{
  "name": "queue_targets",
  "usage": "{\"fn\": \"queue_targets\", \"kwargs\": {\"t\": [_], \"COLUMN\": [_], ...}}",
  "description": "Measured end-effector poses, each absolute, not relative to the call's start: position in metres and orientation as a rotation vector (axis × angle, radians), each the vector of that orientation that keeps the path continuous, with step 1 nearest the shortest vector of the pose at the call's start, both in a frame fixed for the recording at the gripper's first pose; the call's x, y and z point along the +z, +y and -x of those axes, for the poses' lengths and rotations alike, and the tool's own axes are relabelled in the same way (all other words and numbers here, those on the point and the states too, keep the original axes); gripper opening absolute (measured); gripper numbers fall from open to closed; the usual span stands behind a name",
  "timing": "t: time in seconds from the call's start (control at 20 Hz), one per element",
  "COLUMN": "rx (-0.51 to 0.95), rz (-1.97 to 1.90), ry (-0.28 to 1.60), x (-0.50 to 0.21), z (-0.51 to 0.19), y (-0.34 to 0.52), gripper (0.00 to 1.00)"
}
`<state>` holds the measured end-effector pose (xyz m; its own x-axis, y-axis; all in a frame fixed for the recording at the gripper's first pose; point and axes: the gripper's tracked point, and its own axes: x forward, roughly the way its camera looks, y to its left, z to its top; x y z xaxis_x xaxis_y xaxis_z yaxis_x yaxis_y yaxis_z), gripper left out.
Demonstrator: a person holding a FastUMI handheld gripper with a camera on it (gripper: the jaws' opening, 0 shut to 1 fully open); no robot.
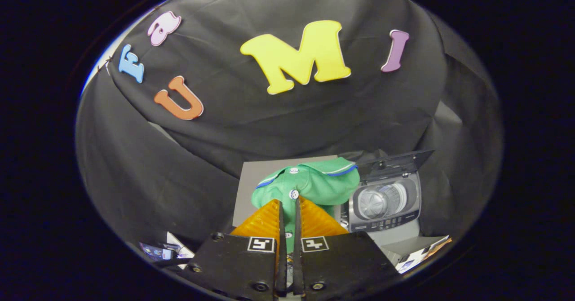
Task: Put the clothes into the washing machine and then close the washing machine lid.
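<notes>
- Black cloth wall fills the upper frame.
- We pinch the green shirt [310,186] in our gripper [288,204], fingers closed on it, lifted for carrying.
- Lower right, the washing machine [384,204] waits, lid [395,162] open.

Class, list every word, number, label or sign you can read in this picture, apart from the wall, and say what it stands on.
None can be read.
Washing machine control panel: markings too small and blurred.
Papers beside the washing machine: print too small.
Gripper, fingers pinched on the green shirt: two square coded tags, patterns only.
</notes>
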<state>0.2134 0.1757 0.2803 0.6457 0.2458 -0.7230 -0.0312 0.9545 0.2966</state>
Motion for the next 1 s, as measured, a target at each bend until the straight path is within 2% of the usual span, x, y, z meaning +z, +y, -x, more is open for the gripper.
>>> {"fn": "queue_targets", "kwargs": {"t": [0.2,0.45,0.75,1.0], "rx": [0.101,0.047,0.046,0.036], "rz": [-0.285,-0.305,-0.302,-0.333], "ry": [0.836,0.829,0.851,0.914], "x": [0.301,0.289,0.252,0.189], "z": [-0.197,-0.187,-0.196,-0.212], "y": [0.135,0.069,-0.003,-0.059], "gripper": [0.09,0.09,0.09,0.09]}}
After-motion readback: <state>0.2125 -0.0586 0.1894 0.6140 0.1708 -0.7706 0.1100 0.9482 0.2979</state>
